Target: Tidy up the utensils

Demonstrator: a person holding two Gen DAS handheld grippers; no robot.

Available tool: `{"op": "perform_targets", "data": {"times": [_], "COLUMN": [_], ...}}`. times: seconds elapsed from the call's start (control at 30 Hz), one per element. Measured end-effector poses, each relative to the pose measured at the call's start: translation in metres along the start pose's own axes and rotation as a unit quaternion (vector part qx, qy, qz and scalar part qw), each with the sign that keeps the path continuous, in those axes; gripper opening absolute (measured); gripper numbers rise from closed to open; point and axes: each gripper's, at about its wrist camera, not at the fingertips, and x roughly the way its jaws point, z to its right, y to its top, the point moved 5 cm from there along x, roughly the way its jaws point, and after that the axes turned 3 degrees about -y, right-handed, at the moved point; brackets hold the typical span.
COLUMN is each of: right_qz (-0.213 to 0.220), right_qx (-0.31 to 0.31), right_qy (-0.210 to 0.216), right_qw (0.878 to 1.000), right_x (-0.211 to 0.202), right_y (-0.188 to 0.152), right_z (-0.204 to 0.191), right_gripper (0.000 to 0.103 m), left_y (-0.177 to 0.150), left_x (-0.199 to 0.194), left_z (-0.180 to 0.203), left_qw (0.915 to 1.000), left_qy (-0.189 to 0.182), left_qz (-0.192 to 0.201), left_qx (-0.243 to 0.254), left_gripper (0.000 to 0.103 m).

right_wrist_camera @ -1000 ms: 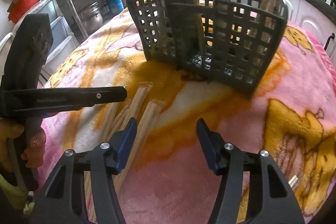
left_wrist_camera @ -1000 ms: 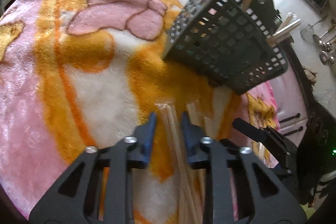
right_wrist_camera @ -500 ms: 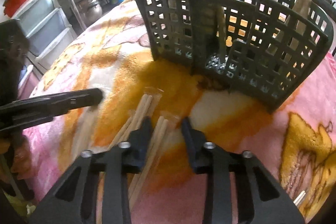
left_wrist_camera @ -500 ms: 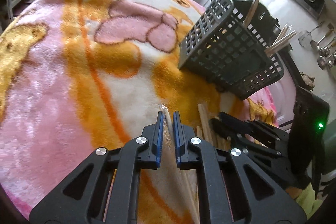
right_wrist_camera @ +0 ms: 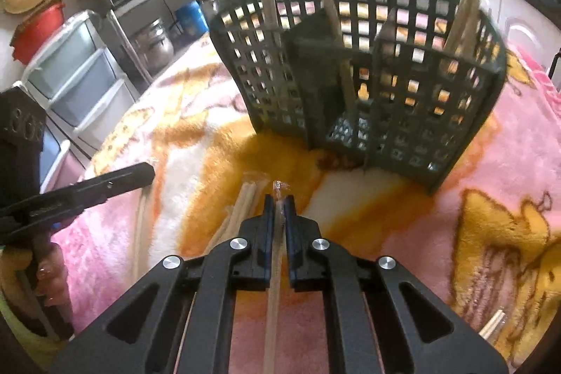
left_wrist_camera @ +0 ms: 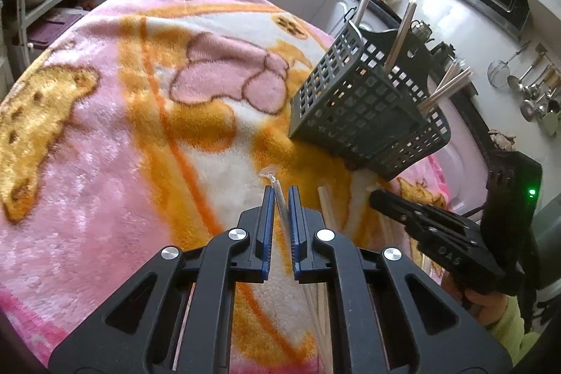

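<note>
With several chopsticks already standing in the dark slotted caddy (right_wrist_camera: 368, 86), the left gripper (left_wrist_camera: 281, 195) and right gripper (right_wrist_camera: 277, 198) each clamp one wrapped pair (left_wrist_camera: 280, 198), while more loose chopsticks (right_wrist_camera: 242, 202) wait on the pink blanket (left_wrist_camera: 105, 163).

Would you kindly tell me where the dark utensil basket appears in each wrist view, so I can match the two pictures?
Left wrist view: the utensil basket sits right of centre, upper half, tilted, beyond the left gripper.
Right wrist view: it fills the upper centre, straight ahead of the right gripper.
Shared landmark: the pink and orange blanket under it, with loose wrapped chopsticks lying in front of the basket.
</note>
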Motion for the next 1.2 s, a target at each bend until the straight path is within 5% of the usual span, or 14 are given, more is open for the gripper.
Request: {"op": "perform_targets", "data": {"times": [0.67,0.87,0.97,1.2], "right_qz": [0.106,0.115,0.115,0.117], "right_qx": [-0.025,-0.023,-0.023,-0.016], "right_qy": [-0.002,-0.002,-0.001,0.003], "right_qw": [0.994,0.993,0.993,0.993], "right_x": [-0.078,-0.084,-0.084,-0.084], "right_y": [0.014,0.015,0.014,0.015], "right_z": [-0.018,-0.019,-0.018,-0.014], "right_gripper": [0.006,0.006,0.006,0.006], "left_y": [0.008,0.001,-0.006,-0.014], "left_x": [-0.043,-0.016,-0.002,0.024], "left_z": [0.028,0.012,0.003,-0.011], "left_qw": [0.9982,0.9997,0.999,0.9954], "left_qy": [-0.01,0.011,0.032,0.07], "left_qz": [0.046,-0.002,-0.025,-0.065], "left_qx": [0.037,0.02,0.018,0.011], "left_gripper": [0.0,0.0,0.017,0.022]}}
